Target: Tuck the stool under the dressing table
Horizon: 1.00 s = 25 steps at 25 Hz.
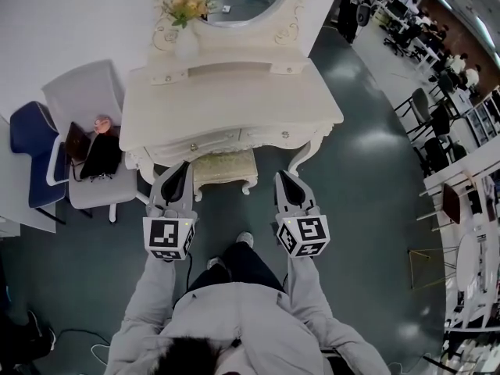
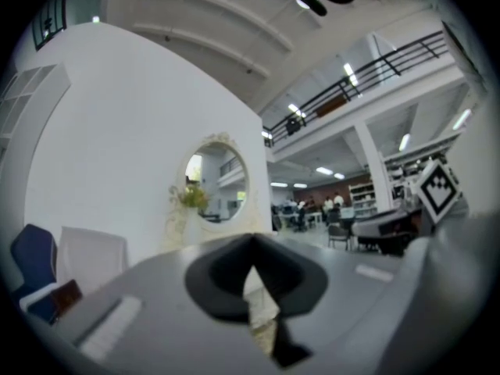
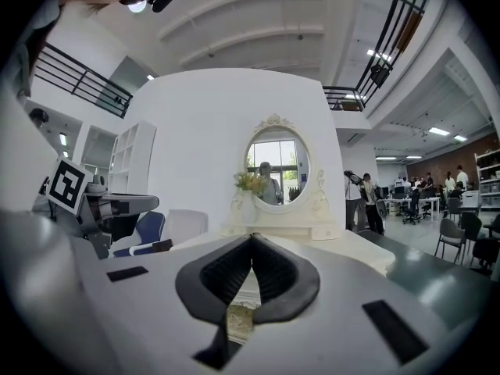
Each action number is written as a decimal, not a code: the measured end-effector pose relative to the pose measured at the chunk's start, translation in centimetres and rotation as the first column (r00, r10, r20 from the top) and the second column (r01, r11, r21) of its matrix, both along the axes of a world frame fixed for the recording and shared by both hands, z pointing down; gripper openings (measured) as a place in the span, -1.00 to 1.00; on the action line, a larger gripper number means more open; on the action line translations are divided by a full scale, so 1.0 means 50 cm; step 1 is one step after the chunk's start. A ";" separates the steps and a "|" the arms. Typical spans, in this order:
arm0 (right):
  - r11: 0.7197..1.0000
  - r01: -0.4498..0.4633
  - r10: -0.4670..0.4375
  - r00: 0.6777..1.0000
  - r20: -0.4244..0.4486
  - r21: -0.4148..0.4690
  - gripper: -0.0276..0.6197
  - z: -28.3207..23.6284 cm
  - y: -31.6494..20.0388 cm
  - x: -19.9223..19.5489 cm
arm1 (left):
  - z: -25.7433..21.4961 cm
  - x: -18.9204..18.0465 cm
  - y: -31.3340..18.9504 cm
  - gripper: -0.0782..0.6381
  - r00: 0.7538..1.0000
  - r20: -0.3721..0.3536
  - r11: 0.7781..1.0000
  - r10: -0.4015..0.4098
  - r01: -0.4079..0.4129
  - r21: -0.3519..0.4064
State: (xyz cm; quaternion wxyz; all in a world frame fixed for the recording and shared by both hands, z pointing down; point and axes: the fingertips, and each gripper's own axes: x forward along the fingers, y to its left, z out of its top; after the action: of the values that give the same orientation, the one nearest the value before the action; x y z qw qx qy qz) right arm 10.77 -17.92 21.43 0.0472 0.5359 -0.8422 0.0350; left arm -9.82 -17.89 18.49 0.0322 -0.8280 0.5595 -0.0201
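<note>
- The person's grey sleeves reach forward at the bottom of the head view, one claw in each hand, above the dark green floor.
- The left claw has its jaws pressed together at the tips and holds nothing.
- The right claw is likewise fully closed and empty; it sits level with the left one.
- The stool stands between the two claws, touching neither. Most of its cream cushion is under the dressing table, with only its front edge and curved legs showing.
- On the tabletop's back left corner stands a white vase of yellow flowers, beside the oval mirror.
- Left of the table are a white chair carrying a dark bag, and a blue chair.
</note>
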 end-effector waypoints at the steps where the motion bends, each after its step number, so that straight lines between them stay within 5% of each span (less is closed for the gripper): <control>1: 1.000 0.001 -0.001 1.000 0.000 0.008 -0.95 -0.008 0.002 0.000 | -0.008 0.001 0.003 -0.76 1.000 0.000 1.000 -0.001 0.001 0.011; 14: 0.994 0.021 -0.019 1.000 -0.015 0.105 -0.95 -0.084 0.018 -0.005 | -0.079 -0.030 0.022 -0.76 0.994 -0.052 0.993 -0.096 0.100 0.068; 25: 0.989 0.013 -0.014 1.000 0.003 0.148 -0.96 -0.146 0.057 0.050 | -0.135 0.012 0.068 -0.76 0.986 -0.081 0.982 -0.147 0.155 0.106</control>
State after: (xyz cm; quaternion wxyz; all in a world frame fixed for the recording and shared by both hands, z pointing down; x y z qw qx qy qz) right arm 13.28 -15.06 14.15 0.0056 0.5322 -0.8462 -0.0267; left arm -9.21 -14.51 11.76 0.0565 -0.7802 0.6218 0.0391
